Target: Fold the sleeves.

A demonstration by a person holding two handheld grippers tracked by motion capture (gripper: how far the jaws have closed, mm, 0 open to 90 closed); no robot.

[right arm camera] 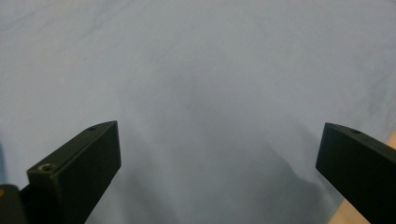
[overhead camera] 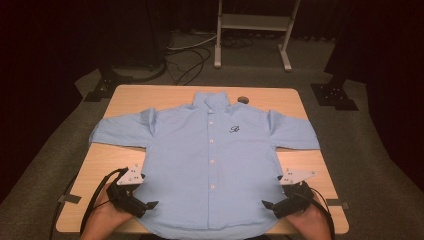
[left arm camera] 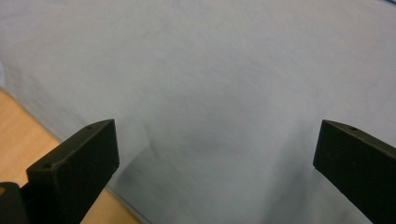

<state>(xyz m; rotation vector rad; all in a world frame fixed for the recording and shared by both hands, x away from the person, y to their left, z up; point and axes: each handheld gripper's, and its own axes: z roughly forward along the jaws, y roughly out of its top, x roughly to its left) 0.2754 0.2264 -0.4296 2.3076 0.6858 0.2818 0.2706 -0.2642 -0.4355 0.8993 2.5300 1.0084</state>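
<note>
While spread, shirt (overhead camera: 205,155) between hand-held grippers

Wooden table with a shirt spread across it

From my high view I see a light wooden table (overhead camera: 125,97) standing on grey carpet (overhead camera: 380,165), and a light blue short-sleeved button-up shirt (overhead camera: 210,165) lies flat on it, front up, collar toward the far edge and hem at the near edge, just hanging over. Both sleeves spread out sideways, reaching the table's left and right edges. A small dark round spot (overhead camera: 243,99) sits on the wood just beside the collar. Bare wood shows at each near corner below the sleeves.
</note>
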